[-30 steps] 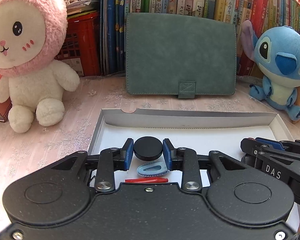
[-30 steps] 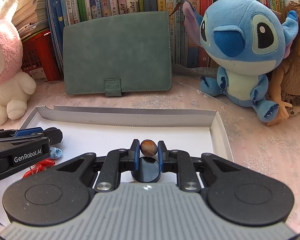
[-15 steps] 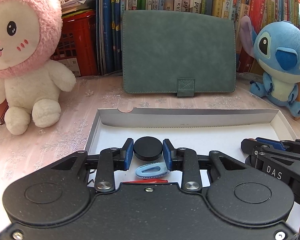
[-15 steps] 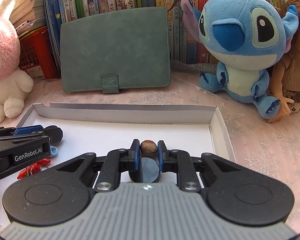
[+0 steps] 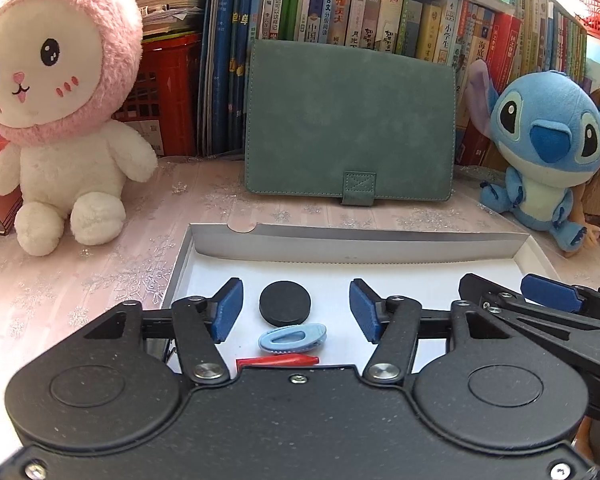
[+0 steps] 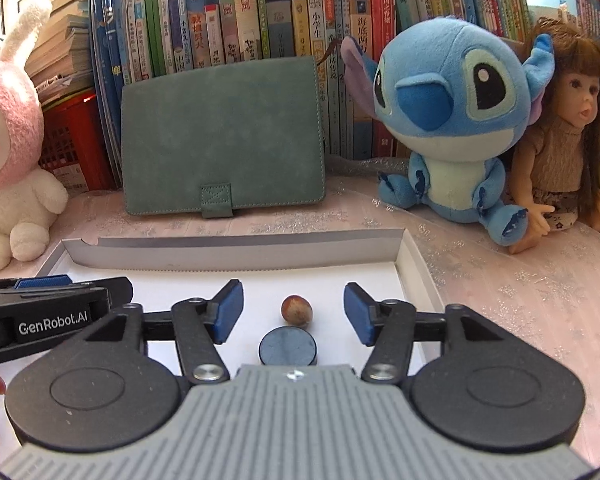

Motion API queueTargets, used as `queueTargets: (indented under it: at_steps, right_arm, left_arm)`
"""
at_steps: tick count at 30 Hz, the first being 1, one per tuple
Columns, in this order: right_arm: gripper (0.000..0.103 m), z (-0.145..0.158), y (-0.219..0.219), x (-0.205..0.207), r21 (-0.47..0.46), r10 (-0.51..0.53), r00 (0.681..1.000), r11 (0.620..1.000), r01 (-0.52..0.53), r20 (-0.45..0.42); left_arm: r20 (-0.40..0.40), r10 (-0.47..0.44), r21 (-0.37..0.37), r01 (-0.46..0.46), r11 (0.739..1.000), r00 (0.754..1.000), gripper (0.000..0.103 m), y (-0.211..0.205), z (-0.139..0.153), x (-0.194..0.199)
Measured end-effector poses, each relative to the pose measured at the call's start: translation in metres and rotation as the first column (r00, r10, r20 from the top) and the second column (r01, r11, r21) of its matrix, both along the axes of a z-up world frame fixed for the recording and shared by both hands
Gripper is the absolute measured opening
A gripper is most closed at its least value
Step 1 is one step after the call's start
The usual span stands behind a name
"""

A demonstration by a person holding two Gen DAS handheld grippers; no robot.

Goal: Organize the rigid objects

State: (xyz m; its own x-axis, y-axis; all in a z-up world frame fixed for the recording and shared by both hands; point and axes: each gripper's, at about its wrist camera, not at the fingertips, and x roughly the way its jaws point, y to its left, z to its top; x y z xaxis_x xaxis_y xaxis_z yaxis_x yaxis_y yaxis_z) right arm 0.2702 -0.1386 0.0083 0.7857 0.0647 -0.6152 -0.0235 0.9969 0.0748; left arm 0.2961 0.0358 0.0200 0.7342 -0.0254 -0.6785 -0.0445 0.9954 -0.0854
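White cardboard forms the shallow box [image 5: 380, 242] in which the small objects are laid on the pink tabletop [image 5: 80, 276]. The left gripper [image 5: 296, 306] is held over the box's left half with its blue-padded fingers [image 5: 230, 308] spread wide; a black disc [image 5: 285, 303] is seen lying flat between them, touched by neither pad. Just nearer the camera, a light blue clip [image 5: 292, 337] and a red piece [image 5: 278, 360] are laid on the box floor. The right gripper [image 6: 294, 312] is likewise spread apart, and a brown nut [image 6: 297, 311] is seen resting between its fingers, clear of both. A dark blue disc [image 6: 287, 347] is laid just in front of the nut, closer to the camera.
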Motion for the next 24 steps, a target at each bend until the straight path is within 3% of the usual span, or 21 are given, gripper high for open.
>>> queueTargets:
  at_steps: [5,12,16,24]
  right_arm:
    - [0.082,0.006,-0.007,-0.014,0.033,-0.051,0.998,0.998,0.050,0.042]
    - [0.092,0.019,-0.017,-0.047,0.052,-0.096,0.988,0.995,0.091,0.122]
    - [0.103,0.028,-0.020,-0.079,0.086,-0.116,0.976,0.991,0.101,0.187]
    - [0.103,0.035,-0.004,-0.130,0.025,-0.060,0.961,0.998,0.055,0.270]
  left_arm:
    - [0.043,-0.005,0.040,0.003,0.999,0.999,0.079,-0.005,0.009,-0.021]
    - [0.087,-0.017,-0.009,0.017,1.000,0.996,0.082,0.004,0.020,-0.054]
    - [0.132,-0.019,0.015,0.017,1.000,0.991,0.086,0.006,0.027,-0.075]
    - [0.168,-0.042,0.019,0.039,0.999,0.985,0.088,0.012,0.030,-0.117]
